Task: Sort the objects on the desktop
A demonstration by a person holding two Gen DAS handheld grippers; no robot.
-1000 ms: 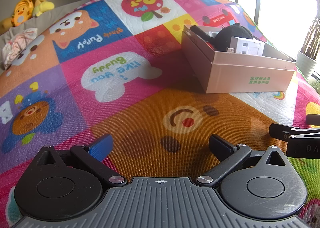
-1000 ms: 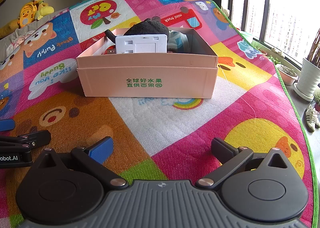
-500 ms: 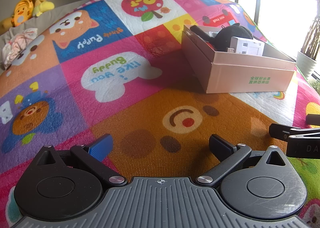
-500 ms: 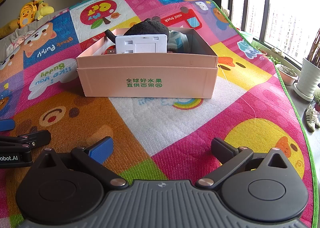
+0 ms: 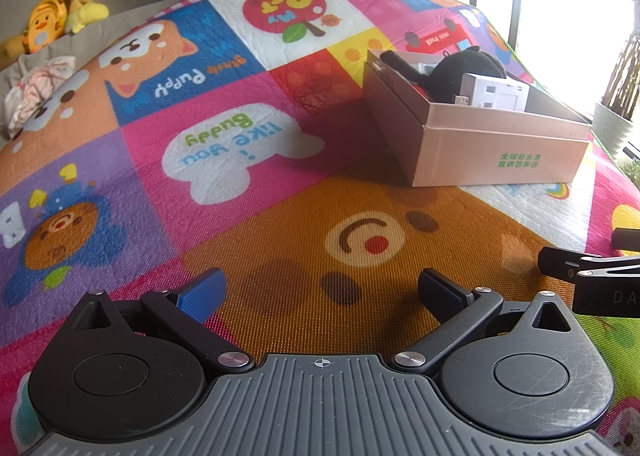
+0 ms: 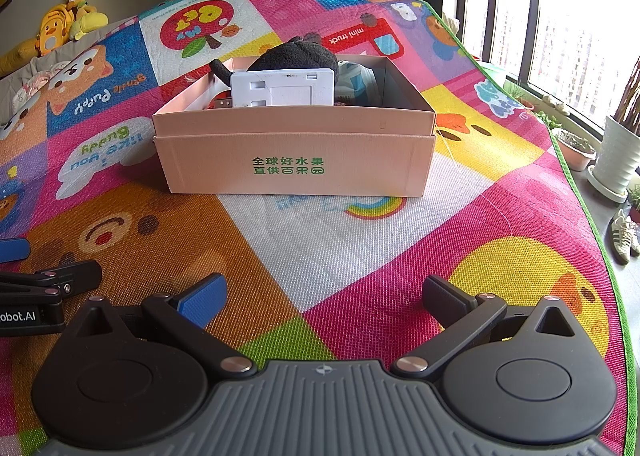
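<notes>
A pink cardboard box (image 6: 294, 160) with green print stands on the colourful play mat (image 6: 360, 256); the same box (image 5: 496, 154) shows at the right of the left wrist view. Inside it lie a black plush toy (image 6: 292, 56), a white plastic block (image 6: 282, 88) and a light blue item (image 6: 358, 82). My left gripper (image 5: 320, 290) rests open low over the mat, nothing between its fingers. My right gripper (image 6: 323, 298) is open too and empty, facing the box from the near side. Each gripper shows at the edge of the other's view.
Yellow plush toys (image 5: 52, 22) and crumpled cloth (image 5: 36, 88) lie at the far left. Windows, plant pots (image 6: 618, 160) and shoes (image 6: 624, 236) are beyond the mat's green right edge (image 6: 588, 212).
</notes>
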